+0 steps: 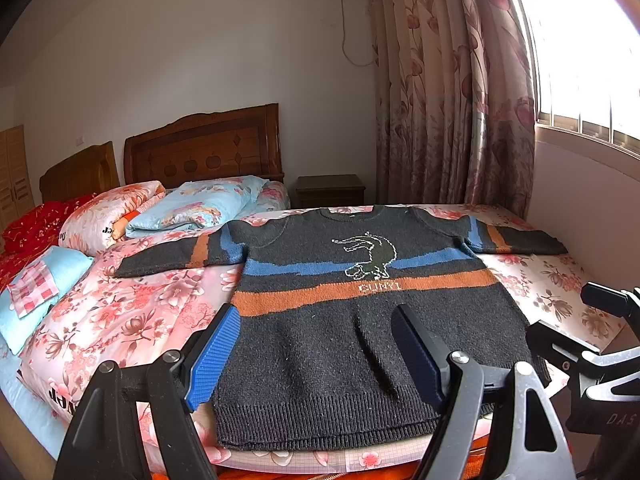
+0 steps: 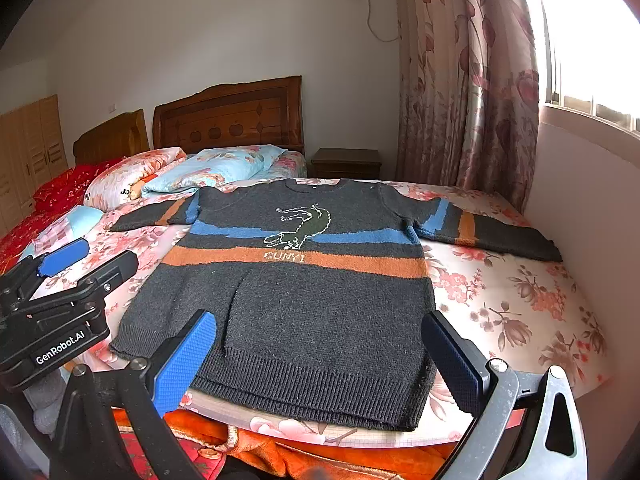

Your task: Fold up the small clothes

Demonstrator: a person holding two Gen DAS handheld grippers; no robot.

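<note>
— Floral sheets (image 1: 132,308) cover the bed, with wooden headboards (image 1: 204,148) against the white wall behind. What sits at the far left?

— Red bedding (image 1: 28,228), then a pale blue pillow (image 1: 24,300) with a checked cloth on it. Beyond those lie a rolled pink quilt (image 1: 104,216) and a blue floral pillow (image 1: 200,204), close to the headboards.

— And the garment?

— Mid-bed, a dark knit sweater (image 1: 340,344) lies flat, front up, both sleeves stretched out sideways. Blue and orange bands cross its chest, with an outlined animal above lettering. Its ribbed hem lies at the near edge of the mattress, nearest both cameras.

— Where are the tools?

— Left gripper (image 1: 316,356) hovers over the hem's left part, its blue pads (image 1: 212,360) spread wide with nothing between them but the fabric beneath. Whether they touch the knit, I can't tell. Right gripper (image 2: 320,360) stands over the hem's right part, its fingers likewise wide apart and pinching nothing.

— Further right?

— A small dark nightstand (image 1: 330,190) by the wall, then a flowered curtain (image 1: 452,92) and a bright window (image 1: 588,40).
</note>
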